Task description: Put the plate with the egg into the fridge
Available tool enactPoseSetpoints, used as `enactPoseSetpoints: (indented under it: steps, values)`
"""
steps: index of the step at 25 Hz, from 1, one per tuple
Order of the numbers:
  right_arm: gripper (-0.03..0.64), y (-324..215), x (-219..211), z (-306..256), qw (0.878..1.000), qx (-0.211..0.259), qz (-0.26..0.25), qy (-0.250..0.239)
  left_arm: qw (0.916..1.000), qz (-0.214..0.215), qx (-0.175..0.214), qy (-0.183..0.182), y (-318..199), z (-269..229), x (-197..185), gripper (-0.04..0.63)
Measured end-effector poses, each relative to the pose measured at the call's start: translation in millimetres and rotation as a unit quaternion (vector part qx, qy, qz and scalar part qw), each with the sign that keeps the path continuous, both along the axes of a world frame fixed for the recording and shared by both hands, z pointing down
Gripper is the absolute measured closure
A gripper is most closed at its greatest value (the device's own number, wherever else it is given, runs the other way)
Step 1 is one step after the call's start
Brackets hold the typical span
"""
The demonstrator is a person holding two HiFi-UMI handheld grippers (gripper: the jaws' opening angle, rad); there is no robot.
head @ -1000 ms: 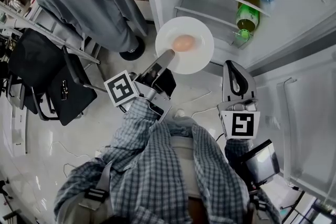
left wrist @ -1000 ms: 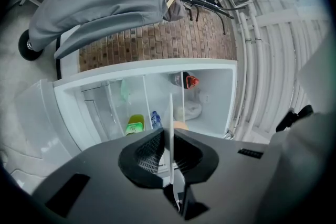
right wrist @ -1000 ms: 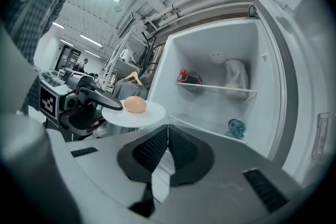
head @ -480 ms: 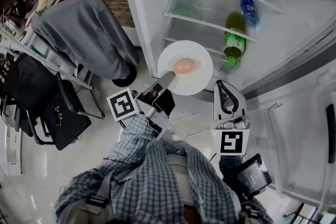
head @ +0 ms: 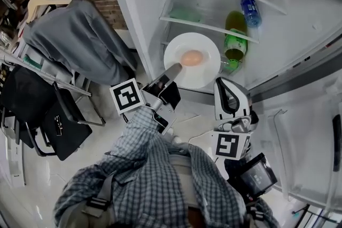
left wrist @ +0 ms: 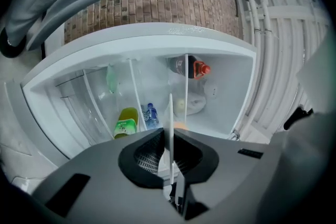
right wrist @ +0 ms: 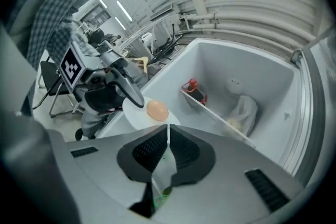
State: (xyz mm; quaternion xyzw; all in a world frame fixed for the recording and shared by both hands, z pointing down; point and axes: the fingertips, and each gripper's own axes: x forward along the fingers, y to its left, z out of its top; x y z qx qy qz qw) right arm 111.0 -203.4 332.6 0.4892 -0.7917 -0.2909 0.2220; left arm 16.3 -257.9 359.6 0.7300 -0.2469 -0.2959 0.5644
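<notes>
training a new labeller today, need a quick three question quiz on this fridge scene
1. True or false: the egg lies on the plate.
2. Which gripper is clamped on the plate's rim? A. left gripper B. the right one C. both
3. Fill in: the green bottle is inside the open ____.

Key:
1. True.
2. A. The rim sits between its jaws, and the other gripper's jaws are together with nothing in them.
3. fridge
</notes>
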Motion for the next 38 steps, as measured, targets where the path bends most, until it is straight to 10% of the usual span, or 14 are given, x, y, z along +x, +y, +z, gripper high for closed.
enactPoseSetpoints:
  steps: [8,19,38]
  values:
    - [0.606,-9.4,0.7,11.1,0.987,0.044,0.007,0.154,0.9998,0.014,-0.001,0.012,-24.0,-7.1,15.9,0.571]
    - [0.518,-26.9,-6.3,19.5,0.968,0.065,0.006,0.241,0.9995,0.025,-0.003,0.019,-40.9,-17.1,20.1,0.571]
    - [0.577,-48.2,-12.2,7.0,0.923,0.174,0.014,0.343,0.997,0.062,-0.019,0.042,-43.0,-37.3,39.7,0.571]
